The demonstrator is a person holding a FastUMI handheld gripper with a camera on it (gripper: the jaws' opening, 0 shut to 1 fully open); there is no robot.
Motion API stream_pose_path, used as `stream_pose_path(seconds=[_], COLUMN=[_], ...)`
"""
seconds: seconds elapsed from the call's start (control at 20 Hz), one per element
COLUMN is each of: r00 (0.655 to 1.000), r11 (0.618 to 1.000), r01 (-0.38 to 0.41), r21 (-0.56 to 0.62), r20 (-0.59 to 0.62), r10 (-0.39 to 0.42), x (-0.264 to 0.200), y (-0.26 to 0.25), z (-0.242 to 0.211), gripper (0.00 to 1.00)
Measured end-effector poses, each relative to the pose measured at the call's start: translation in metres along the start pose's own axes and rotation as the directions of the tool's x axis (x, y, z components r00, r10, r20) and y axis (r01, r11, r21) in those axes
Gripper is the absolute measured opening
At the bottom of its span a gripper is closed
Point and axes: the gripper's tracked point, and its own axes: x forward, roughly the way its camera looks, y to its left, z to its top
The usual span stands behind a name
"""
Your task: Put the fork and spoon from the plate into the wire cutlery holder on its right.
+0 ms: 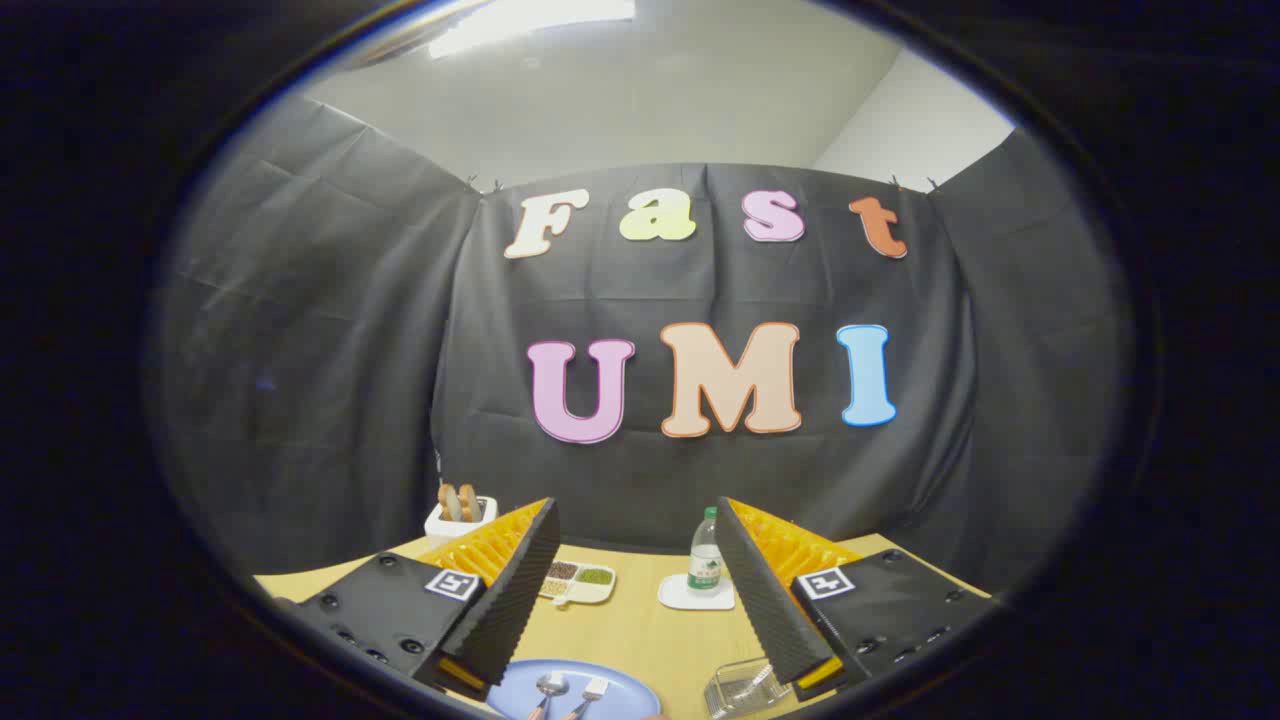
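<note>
Black cloth walls stand behind a wooden surface [630,630]. On it the hand-held gripper [635,545] has its fingers spread wide, holding nothing. Below, between the fingers, a blue plate [620,690] carries the spoon [550,686] and fork [593,689] side by side. Just right of the plate is the wire cutlery holder [742,688].

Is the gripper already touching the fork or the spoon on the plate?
Apart. In the gripper view the open gripper hangs above the blue plate; fork and spoon lie untouched between the fingers.
</note>
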Motion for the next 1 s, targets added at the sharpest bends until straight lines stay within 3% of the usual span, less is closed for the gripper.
stream_pose_path(seconds=[1.0], r00=[0.996], r11=[0.999], r01=[-0.035], r21=[-0.008], r20=[-0.08], r10=[0.034], x=[0.006], y=[0.012], z=[-0.024], gripper=[0.99])
